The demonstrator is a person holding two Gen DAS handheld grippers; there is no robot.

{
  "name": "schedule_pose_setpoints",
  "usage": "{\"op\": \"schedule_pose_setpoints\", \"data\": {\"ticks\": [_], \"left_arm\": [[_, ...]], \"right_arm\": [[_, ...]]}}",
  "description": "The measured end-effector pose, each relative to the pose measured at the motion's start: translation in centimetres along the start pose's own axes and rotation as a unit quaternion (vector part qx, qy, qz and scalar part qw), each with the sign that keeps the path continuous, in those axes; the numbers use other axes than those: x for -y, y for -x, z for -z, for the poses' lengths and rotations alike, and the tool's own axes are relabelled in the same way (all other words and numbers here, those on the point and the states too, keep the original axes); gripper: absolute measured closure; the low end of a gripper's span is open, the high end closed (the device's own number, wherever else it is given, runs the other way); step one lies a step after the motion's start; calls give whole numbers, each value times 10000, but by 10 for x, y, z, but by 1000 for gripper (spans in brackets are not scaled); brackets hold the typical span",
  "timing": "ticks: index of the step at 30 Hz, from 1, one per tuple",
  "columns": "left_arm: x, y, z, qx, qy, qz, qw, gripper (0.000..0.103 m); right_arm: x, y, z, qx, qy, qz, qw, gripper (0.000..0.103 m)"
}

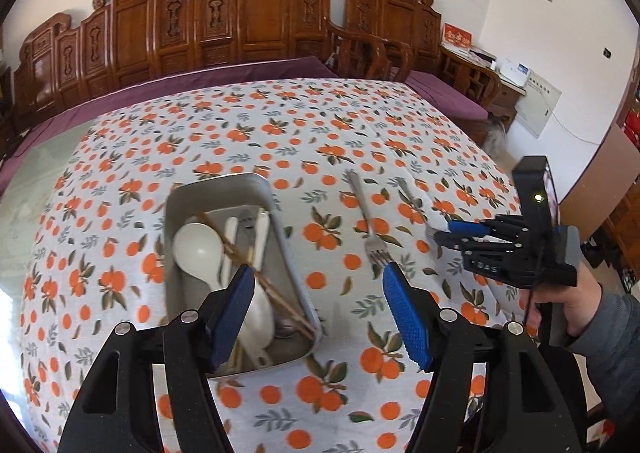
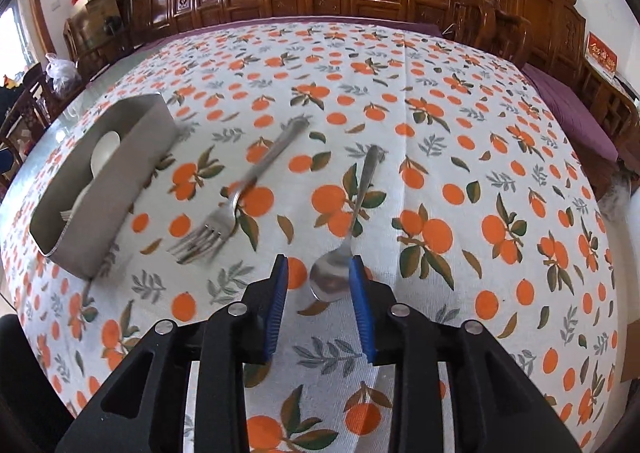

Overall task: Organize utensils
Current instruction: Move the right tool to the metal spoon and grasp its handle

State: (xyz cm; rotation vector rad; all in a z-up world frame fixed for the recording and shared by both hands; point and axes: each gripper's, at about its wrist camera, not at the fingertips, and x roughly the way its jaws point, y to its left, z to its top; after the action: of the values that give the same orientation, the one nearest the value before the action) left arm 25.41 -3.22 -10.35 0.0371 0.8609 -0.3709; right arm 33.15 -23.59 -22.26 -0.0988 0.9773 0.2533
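Lying on the table's orange-patterned cloth (image 2: 440,141) are a steel fork (image 2: 236,197) and a steel spoon (image 2: 352,221), side by side, handles pointing far. To their left, a grey metal tray (image 1: 280,237) holds white spoons (image 1: 200,249) and wooden chopsticks (image 1: 256,277). Right gripper (image 2: 318,269) hovers at the steel spoon's bowl, jaws apart, clamping nothing. Left gripper (image 1: 318,281) hangs between tray and fork, jaws wide apart, empty. Carved wooden panels (image 1: 256,21) line the far wall.
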Motion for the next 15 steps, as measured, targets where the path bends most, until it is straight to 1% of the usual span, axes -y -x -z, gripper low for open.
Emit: {"op": "schedule_pose_setpoints", "data": {"ticks": [4,8,13,14,15], "left_arm": [[13,-10,2,-87,-79,38,9999,39],[21,-15,1,-130,-144,41,9998,39],[27,-19,0,-160,-200,49,9997,39],[28,-20,0,-167,-203,55,9996,39],[29,-20,-1,-175,-204,56,9996,39]], "right_arm": [[-6,-8,2,-71,235,8,9997,69],[-12,-15,3,-150,520,174,9984,69],[-3,-20,2,-193,453,210,9986,70],[-2,-20,2,-188,432,207,9987,72],[1,-20,2,-175,402,212,9988,76]]}}
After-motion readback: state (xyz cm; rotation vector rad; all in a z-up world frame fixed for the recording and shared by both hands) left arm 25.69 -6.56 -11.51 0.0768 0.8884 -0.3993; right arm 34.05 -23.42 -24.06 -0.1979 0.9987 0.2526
